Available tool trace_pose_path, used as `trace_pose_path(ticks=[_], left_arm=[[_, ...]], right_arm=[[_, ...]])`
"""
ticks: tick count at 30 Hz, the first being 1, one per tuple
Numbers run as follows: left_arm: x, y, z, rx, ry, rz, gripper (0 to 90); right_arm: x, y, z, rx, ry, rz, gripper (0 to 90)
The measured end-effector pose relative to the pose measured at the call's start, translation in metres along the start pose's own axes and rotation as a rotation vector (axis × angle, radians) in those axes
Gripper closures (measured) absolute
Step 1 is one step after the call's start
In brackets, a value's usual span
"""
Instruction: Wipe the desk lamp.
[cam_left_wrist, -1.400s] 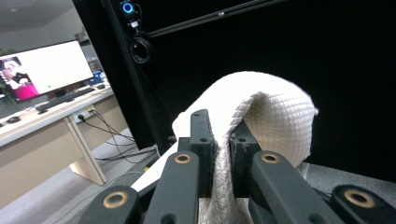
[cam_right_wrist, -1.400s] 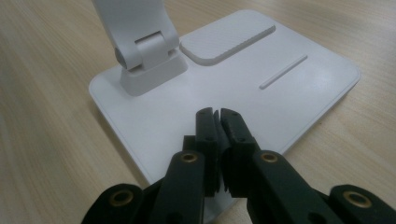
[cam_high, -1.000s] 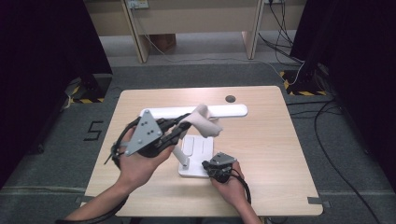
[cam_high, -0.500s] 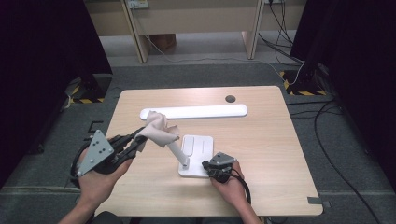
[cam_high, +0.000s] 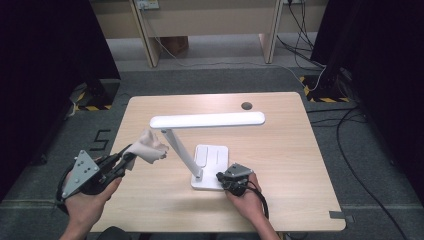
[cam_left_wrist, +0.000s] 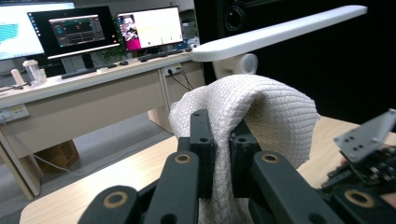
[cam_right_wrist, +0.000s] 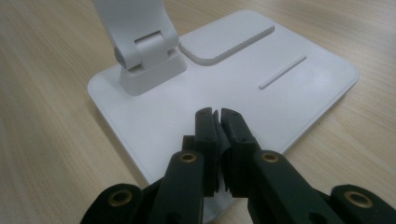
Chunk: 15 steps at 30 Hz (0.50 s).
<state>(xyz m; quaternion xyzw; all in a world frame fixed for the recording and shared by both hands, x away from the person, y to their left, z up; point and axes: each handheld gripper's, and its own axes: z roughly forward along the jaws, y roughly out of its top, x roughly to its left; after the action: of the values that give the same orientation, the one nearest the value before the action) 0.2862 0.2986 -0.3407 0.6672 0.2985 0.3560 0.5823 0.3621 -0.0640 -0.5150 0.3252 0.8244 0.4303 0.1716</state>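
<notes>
A white desk lamp stands mid-table, its flat base (cam_high: 216, 159) near the front and its long head bar (cam_high: 207, 120) level above. My left gripper (cam_high: 127, 159) hangs over the table's left part, left of the lamp's slanted arm (cam_high: 182, 152), shut on a crumpled white cloth (cam_high: 150, 145). In the left gripper view the knitted cloth (cam_left_wrist: 261, 112) bulges over the closed jaws of my left gripper (cam_left_wrist: 222, 123), with the lamp head (cam_left_wrist: 280, 35) beyond. My right gripper (cam_high: 231, 179) is shut, tips down on the base's front right corner. In the right gripper view my right gripper (cam_right_wrist: 217, 114) lies over the base (cam_right_wrist: 280, 93) near the arm's hinge (cam_right_wrist: 144, 51).
A small dark round hole (cam_high: 246, 106) sits near the table's far edge. Cables (cam_high: 350, 135) run over the floor at the right. Desk legs (cam_high: 145, 35) stand beyond the table. Monitors (cam_left_wrist: 93, 28) on a long desk show in the left gripper view.
My left gripper has carried the cloth away from the lamp head, leftward and back toward the person. The right gripper has stayed on the lamp base.
</notes>
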Motion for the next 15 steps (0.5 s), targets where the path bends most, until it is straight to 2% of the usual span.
trace_pose_path(ticks=[6,12,15], left_arm=[[0.001,0.003,0.017,-0.009,-0.040,0.017,83.5],[0.003,0.004,0.038,-0.019,-0.086,-0.021,83.5],[0.002,0.005,0.045,-0.019,-0.098,-0.019,83.5]], right_arm=[[0.000,0.000,0.000,0.000,0.002,0.001,85.9],[0.000,0.000,0.000,-0.001,0.001,-0.001,85.9],[0.000,0.000,0.000,-0.001,0.002,0.001,85.9]])
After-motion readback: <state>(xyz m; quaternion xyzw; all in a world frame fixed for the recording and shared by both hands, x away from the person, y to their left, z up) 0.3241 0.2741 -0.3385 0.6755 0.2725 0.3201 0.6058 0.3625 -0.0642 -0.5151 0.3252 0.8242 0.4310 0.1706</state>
